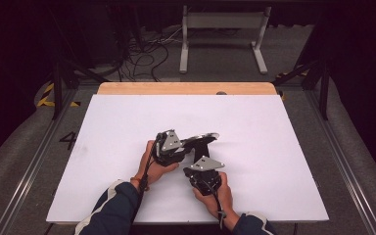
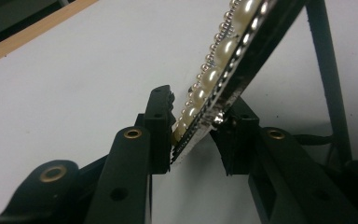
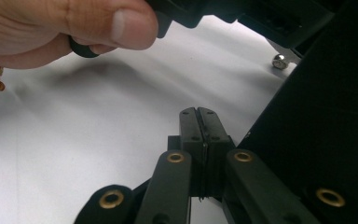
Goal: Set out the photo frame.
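Tongs left point(image 2: 193, 133) clamp pearl-trimmed band point(image 2: 223, 51), right tongs point(image 3: 199, 122) clenched on nothing at 5 o'clock; next, probably, lowering onto white surface point(image 1: 127, 122).

The table point(image 1: 127, 127) was plain white, edged at the far side by a pale wooden strip point(image 1: 186, 88). Both grippers were black with brass-coloured rivets: the left gripper point(image 2: 193, 133), the right gripper point(image 3: 199, 135). The band point(image 2: 223, 56) was black, lined with cream pearls and tiny silver beads. The sleeves point(image 1: 115, 208) were navy with white stripes. On the floor, yellow-and-black hazard tape point(image 1: 46, 95).
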Tool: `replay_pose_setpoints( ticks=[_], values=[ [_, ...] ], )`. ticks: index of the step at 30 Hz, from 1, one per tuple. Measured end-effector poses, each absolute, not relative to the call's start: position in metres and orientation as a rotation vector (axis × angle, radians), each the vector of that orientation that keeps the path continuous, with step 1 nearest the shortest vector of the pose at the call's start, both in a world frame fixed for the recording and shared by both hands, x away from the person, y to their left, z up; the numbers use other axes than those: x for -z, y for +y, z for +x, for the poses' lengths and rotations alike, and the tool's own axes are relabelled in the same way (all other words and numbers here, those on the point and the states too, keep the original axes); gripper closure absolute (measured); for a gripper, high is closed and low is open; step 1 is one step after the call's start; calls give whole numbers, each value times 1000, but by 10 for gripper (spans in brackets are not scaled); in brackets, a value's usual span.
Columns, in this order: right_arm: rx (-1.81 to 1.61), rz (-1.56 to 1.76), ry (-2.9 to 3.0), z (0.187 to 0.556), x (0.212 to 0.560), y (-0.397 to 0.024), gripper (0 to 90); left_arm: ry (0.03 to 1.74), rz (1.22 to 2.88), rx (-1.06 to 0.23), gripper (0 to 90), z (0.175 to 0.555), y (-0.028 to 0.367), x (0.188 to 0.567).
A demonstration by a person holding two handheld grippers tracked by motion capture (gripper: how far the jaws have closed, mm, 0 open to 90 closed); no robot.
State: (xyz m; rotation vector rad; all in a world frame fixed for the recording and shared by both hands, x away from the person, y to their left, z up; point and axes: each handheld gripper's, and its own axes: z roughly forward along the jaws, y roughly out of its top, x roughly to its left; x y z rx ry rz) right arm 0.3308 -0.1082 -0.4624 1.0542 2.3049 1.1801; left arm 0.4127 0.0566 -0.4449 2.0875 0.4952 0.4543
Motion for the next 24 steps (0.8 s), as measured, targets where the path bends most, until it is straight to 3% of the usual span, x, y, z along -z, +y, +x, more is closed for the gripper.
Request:
replay_pose_setpoints(
  ticks=[10,17,24],
  values=[
    [-1197,1053,2290,331,460,-107,900,499,2098,-483,707,408,55,443],
    [-1188,1054,2268,333,459,-105,900,521,2123,-503,637,411,43,448],
    [-1179,1073,2266,335,459,-111,900,515,2103,-484,714,411,48,447]
  ],
)
